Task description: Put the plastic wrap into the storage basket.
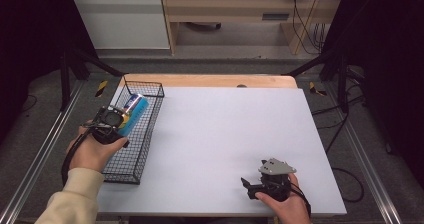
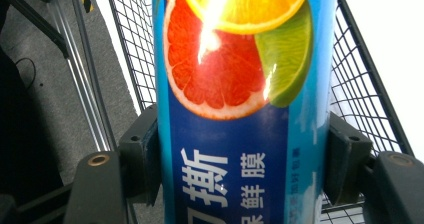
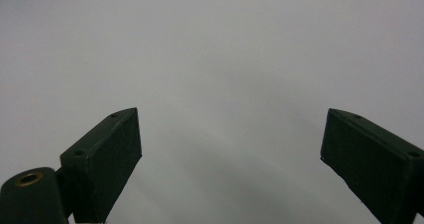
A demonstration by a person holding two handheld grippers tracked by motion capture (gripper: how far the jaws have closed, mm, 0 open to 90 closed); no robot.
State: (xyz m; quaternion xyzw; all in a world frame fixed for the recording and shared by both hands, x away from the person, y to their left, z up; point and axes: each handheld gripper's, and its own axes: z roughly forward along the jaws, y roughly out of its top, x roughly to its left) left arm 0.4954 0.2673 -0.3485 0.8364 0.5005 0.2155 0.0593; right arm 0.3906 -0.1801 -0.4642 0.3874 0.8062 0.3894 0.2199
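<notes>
Left gripper [image 1: 121, 118] clamped on blue tube [image 1: 134, 112], over wire basket [image 1: 131, 170] at worktop's [image 1: 225, 134] left edge, likely for depositing; right gripper [image 1: 246, 185] gapes empty near front edge, idle.

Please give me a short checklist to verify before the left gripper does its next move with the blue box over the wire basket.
1. Grip: left gripper is shut on the blue box, pads on both sides: ok.
2. Box sits square between the jaws, no slant seen: ok.
3. Box is above the wire basket, inside its walls in the high view: ok.
4. Basket floor below the box is free: cannot tell.
5. Right gripper is open, far from the basket, over the white table: ok.
6. Cable of the left gripper is free of the basket wires: cannot tell.
</notes>
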